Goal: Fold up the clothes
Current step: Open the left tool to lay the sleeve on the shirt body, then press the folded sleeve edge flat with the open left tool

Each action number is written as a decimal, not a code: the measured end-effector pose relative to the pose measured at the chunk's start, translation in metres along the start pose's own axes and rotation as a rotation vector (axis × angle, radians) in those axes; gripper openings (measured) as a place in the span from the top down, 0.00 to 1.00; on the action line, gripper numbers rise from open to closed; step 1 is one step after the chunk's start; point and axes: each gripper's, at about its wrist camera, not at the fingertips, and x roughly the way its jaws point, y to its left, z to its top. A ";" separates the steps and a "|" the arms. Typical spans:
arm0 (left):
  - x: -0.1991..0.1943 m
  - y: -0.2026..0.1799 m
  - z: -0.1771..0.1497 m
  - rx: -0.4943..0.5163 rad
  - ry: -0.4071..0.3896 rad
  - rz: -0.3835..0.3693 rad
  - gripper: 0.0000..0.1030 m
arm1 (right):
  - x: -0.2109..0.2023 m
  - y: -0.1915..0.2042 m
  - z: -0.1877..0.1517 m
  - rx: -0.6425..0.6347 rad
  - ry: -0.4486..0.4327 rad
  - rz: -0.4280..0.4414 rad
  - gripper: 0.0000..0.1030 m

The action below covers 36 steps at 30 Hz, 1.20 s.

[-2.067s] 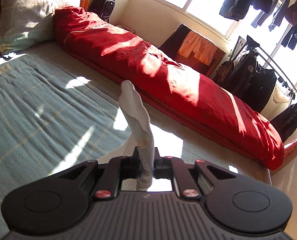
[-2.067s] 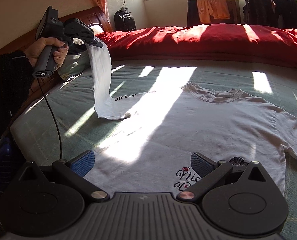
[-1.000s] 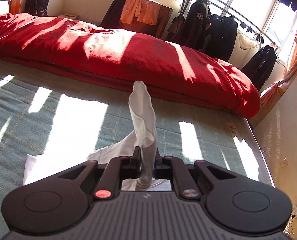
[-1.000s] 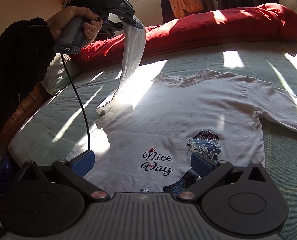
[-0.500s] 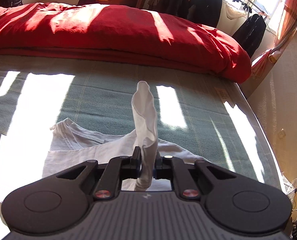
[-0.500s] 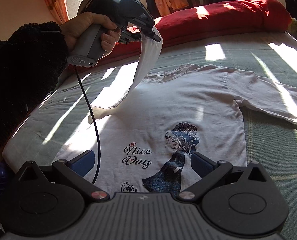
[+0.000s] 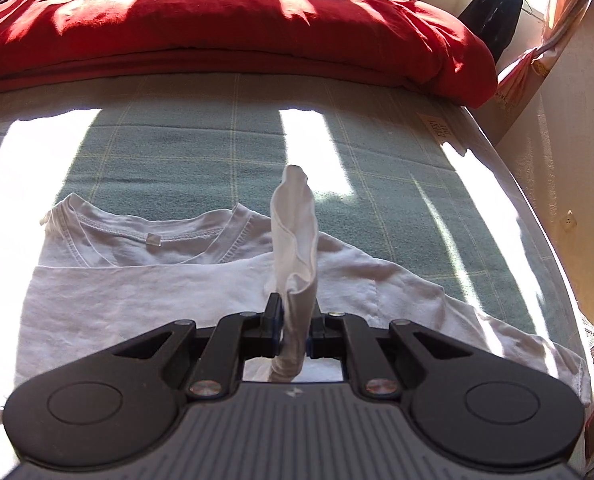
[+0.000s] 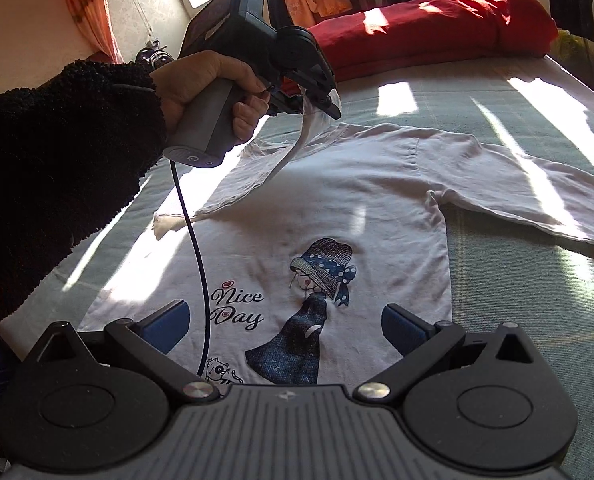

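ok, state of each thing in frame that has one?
left tool: shut on the sleeve end
right tool: open, empty
left sleeve: lifted, drawn across the chest
right sleeve: spread flat on the bed
t-shirt: face up, print showing
red duvet: bunched along the far edge

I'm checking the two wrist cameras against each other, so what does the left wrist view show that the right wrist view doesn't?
Only the left wrist view shows the collar's inside label and the wall socket. Only the right wrist view shows the girl print, the "Nice Day" lettering, the hand holding the left gripper, and the open right gripper. Both show the white shirt, its pinched sleeve and the red duvet.
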 end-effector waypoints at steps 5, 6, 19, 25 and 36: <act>0.008 -0.007 -0.006 0.011 0.012 0.009 0.90 | -0.005 -0.005 0.000 0.009 -0.004 -0.017 0.00; 0.008 -0.008 -0.007 0.016 0.014 0.011 0.90 | -0.005 -0.005 0.000 0.010 -0.004 -0.023 0.00; -0.043 -0.010 -0.004 0.095 -0.054 -0.033 0.77 | -0.016 0.015 0.004 -0.030 -0.022 -0.028 0.00; -0.085 0.040 -0.010 0.149 -0.097 0.040 0.60 | -0.021 0.031 0.007 -0.042 -0.031 -0.023 0.00; -0.150 0.180 -0.024 0.093 -0.096 0.233 0.55 | 0.001 0.073 0.016 -0.087 0.002 -0.003 0.00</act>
